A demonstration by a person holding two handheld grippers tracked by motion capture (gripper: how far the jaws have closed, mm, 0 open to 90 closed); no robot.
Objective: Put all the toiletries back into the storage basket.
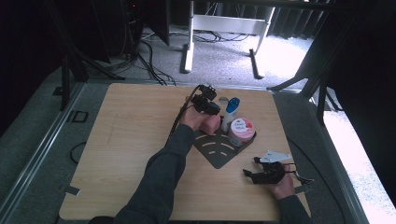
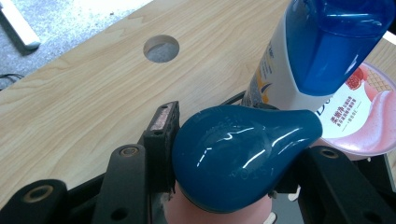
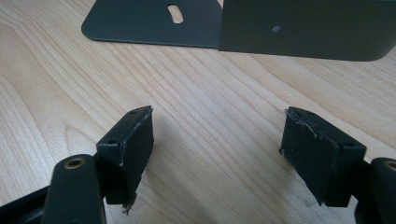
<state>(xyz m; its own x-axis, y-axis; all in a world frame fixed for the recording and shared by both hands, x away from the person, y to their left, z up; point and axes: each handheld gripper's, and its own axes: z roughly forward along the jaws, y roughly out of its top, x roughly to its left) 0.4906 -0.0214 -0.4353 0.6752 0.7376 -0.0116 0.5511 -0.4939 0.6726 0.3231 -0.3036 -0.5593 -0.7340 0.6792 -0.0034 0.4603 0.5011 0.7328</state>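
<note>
clamped in the left gripper (image 2: 224,186), a glossy teal cap (image 2: 238,156) beside the white bottle (image 2: 280,79) looks slippery; grip its pink body. right gripper (image 3: 217,154) gapes.

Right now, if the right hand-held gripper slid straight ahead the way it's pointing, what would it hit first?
Probably the dark slotted tray. The right hand-held gripper is open over bare wooden table, and the tray's near edge is the first thing ahead of its jaws. Depth is hard to judge.

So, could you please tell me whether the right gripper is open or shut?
Open. In the right gripper view, the right gripper has its two black jaws standing well apart with bare wooden table between them and nothing held.
</note>
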